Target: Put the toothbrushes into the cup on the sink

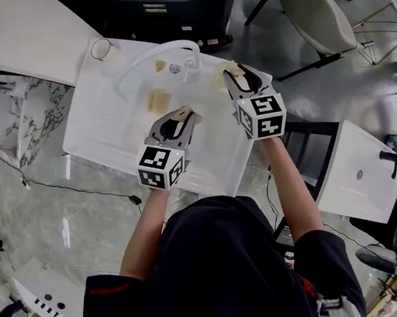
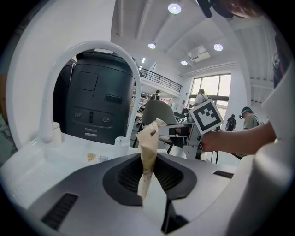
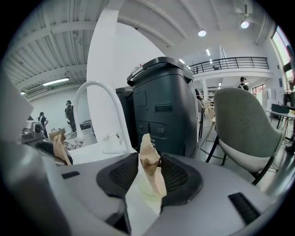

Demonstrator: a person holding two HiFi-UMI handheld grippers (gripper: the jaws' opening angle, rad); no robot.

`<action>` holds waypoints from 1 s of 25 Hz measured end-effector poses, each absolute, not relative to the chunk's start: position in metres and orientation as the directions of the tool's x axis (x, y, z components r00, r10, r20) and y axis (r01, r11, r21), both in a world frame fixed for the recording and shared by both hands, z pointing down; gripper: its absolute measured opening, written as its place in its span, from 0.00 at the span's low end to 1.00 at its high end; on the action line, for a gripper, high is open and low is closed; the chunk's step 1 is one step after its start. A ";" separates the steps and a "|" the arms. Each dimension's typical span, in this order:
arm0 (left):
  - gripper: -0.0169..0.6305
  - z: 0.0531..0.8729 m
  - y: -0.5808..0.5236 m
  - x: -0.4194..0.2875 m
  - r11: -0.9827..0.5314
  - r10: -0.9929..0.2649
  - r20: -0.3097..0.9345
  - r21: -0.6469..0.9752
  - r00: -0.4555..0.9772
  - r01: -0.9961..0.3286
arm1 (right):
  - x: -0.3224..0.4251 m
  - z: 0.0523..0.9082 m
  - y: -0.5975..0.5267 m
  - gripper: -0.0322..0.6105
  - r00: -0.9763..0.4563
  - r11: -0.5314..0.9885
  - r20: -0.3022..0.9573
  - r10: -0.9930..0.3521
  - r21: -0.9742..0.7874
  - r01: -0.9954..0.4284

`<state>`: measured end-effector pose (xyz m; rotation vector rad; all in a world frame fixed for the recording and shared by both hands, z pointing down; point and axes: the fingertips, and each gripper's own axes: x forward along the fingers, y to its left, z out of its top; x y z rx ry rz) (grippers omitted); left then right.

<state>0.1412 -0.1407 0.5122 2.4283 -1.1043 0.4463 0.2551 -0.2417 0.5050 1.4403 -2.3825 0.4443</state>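
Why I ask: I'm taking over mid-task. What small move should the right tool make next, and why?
Probably lift the right tool straight up and clear. Its jaws stand apart around the tan paper-like piece, which sits over a pale round thing below, so it looks released. The left tool is clamped on its own tan piece and may need that room.

The head view is taken from above the person, steeply down onto the white surface (image 1: 100,131), with the left tool (image 1: 182,114) and right tool (image 1: 235,75) seen near. Each gripper view is set close behind its tool's jaws, low and faced forward across that surface. The arched faucet (image 1: 162,48) and the dark machine (image 1: 157,7) behind it are shared by all three views.
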 end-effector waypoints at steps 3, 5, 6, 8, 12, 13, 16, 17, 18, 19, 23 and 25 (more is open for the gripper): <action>0.14 0.510 -0.136 0.141 -0.595 -0.627 0.449 0.252 0.637 -0.763 | 0.257 0.506 -0.236 0.28 -0.434 0.439 0.434 -0.789 -0.096 -0.894; 0.14 0.508 -0.134 0.142 -0.599 -0.626 0.444 0.253 0.641 -0.760 | 0.258 0.505 -0.232 0.28 -0.431 0.436 0.435 -0.790 -0.096 -0.895; 0.14 0.508 -0.133 0.142 -0.601 -0.625 0.443 0.252 0.643 -0.758 | 0.258 0.504 -0.230 0.28 -0.431 0.435 0.435 -0.790 -0.096 -0.895; 0.14 0.506 -0.131 0.141 -0.605 -0.624 0.440 0.251 0.645 -0.756 | 0.257 0.503 -0.227 0.29 -0.431 0.435 0.439 -0.789 -0.097 -0.895; 0.14 0.500 -0.126 0.139 -0.612 -0.628 0.424 0.250 0.653 -0.751 | 0.254 0.503 -0.219 0.29 -0.428 0.430 0.448 -0.785 -0.105 -0.897; 0.14 0.499 -0.125 0.138 -0.614 -0.631 0.418 0.247 0.654 -0.750 | 0.253 0.502 -0.218 0.29 -0.428 0.430 0.449 -0.784 -0.105 -0.897; 0.14 0.495 -0.123 0.134 -0.620 -0.637 0.410 0.231 0.652 -0.750 | 0.249 0.502 -0.213 0.29 -0.426 0.428 0.450 -0.784 -0.103 -0.898; 0.14 0.494 -0.122 0.132 -0.620 -0.638 0.408 0.229 0.653 -0.750 | 0.248 0.501 -0.212 0.29 -0.426 0.428 0.450 -0.785 -0.103 -0.898; 0.14 0.494 -0.122 0.131 -0.621 -0.639 0.406 0.230 0.653 -0.750 | 0.246 0.501 -0.211 0.29 -0.425 0.427 0.451 -0.785 -0.102 -0.898; 0.14 0.493 -0.121 0.129 -0.621 -0.639 0.405 0.230 0.654 -0.749 | 0.245 0.500 -0.209 0.29 -0.423 0.426 0.452 -0.786 -0.101 -0.899; 0.14 0.491 -0.115 0.123 -0.624 -0.636 0.406 0.231 0.657 -0.747 | 0.242 0.500 -0.202 0.29 -0.413 0.416 0.458 -0.787 -0.100 -0.904; 0.14 0.491 -0.111 0.120 -0.626 -0.633 0.406 0.232 0.659 -0.744 | 0.241 0.500 -0.197 0.29 -0.407 0.411 0.461 -0.788 -0.098 -0.906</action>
